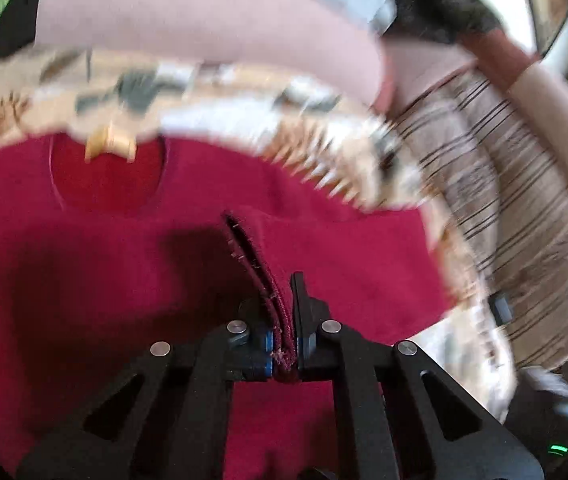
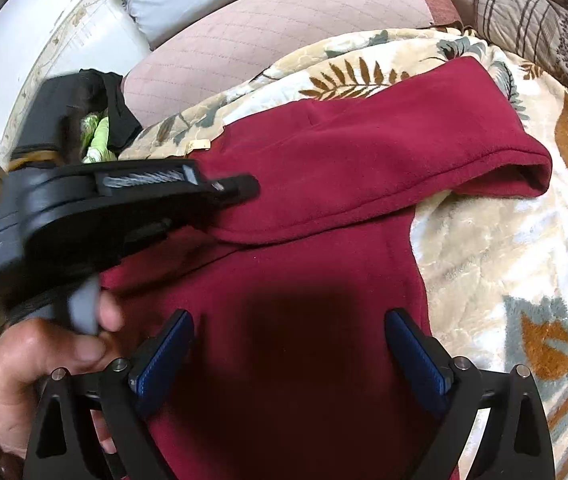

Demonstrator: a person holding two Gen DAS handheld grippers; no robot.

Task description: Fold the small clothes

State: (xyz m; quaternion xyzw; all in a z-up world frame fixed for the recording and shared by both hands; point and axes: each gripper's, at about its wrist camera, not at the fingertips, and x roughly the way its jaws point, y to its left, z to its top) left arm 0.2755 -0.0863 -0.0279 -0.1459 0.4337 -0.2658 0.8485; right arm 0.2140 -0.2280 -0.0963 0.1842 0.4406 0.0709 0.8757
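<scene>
A hemmed edge of the dark red fleece garment [image 1: 364,256] is pinched tight between the left gripper [image 1: 284,300] jaws. The right gripper [image 2: 288,344] is spread wide, empty, garment lying flat beneath on the leaf-print blanket [image 2: 496,240].

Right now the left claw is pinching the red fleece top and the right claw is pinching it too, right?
Not quite. The left claw is shut on an edge of the red fleece top, but the right claw stands wide open above the fabric, pinching nothing. The right wrist view shows this.
</scene>
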